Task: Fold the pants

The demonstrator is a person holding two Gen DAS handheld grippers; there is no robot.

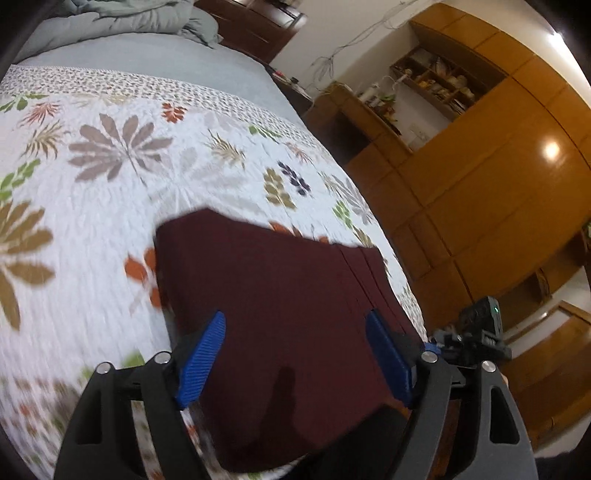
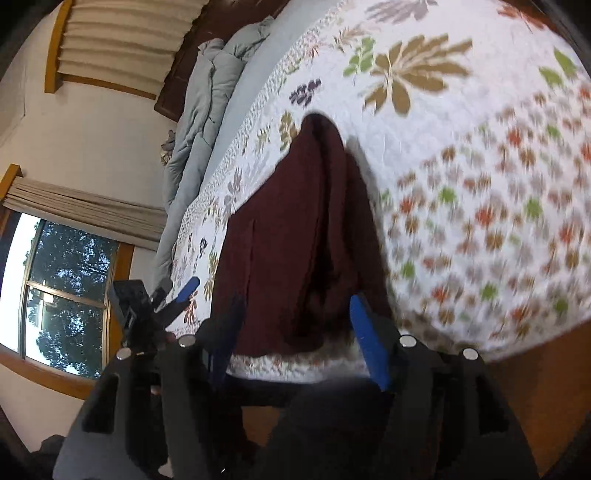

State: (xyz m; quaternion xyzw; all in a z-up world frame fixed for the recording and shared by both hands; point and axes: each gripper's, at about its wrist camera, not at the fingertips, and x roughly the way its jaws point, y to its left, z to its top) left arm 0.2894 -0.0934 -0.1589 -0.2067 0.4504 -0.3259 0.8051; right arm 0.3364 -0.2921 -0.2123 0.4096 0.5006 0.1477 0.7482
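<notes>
While both tilt downward over bed edge, left gripper (image 1: 295,354) hangs with blue pads spread wide, nothing pinched; maroon pants (image 1: 280,310) lie folded flat just ahead and beneath, between its fingers in view but apart from pads. Right gripper (image 2: 295,339) likewise released, jaws parted, pants' bunched fold ahead, not clamped. Beyond pants: leaf-print quilt (image 1: 110,192); farther, grey duvet (image 1: 122,18) heaped at headboard. Right of left gripper: wooden wardrobe (image 1: 498,177). Left of right gripper: window (image 2: 66,295), curtains. No readable writing.
</notes>
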